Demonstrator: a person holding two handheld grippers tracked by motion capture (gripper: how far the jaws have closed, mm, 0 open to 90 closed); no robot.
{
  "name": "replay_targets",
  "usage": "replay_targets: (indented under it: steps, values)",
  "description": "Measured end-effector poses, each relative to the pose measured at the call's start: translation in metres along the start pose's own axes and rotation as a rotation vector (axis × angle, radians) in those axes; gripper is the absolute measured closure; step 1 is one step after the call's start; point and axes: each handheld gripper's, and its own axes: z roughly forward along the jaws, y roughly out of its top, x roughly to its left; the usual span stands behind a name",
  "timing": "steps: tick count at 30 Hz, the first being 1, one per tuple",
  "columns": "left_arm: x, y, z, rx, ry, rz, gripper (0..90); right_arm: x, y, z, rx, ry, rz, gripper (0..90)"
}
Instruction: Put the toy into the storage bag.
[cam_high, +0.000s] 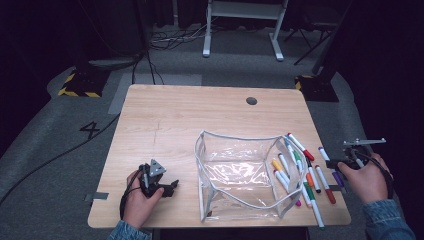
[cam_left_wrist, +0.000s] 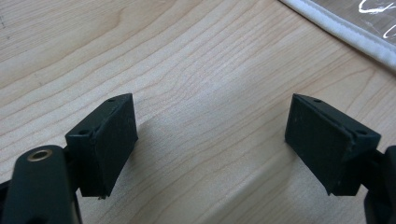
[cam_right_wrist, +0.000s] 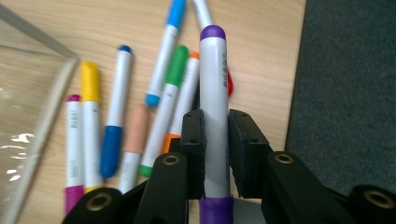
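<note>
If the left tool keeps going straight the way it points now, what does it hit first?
Probably the clear pouch: its white-trimmed edge lies ahead of the open left tool, with bare table between. Depth is hard to judge.

We see a light wooden bench (cam_high: 165, 115) with a dark round hole (cam_high: 251, 100) near its far edge. A clear plastic pouch (cam_high: 240, 175) with white piping rests on it right of centre. Just beside the pouch, along the right edge, lie loose coloured markers (cam_high: 307, 175), some touching and overlapping.
</note>
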Motion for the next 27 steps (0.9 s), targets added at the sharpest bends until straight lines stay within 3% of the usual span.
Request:
replay_targets:
  steps: [8,15,27]
  values:
    - [0.000,0.000,0.000,0.001,-0.002,0.000,17.1,0.022,0.023,-0.037,-0.069,0.028,-0.100,76.8]
    - [0.000,0.000,0.000,0.000,-0.001,0.000,17.1,0.052,0.041,-0.062,-0.114,0.078,-0.204,76.8]
    - [0.000,0.000,0.000,0.000,-0.001,-0.001,17.1,0.111,0.071,-0.084,-0.151,0.199,-0.397,76.8]
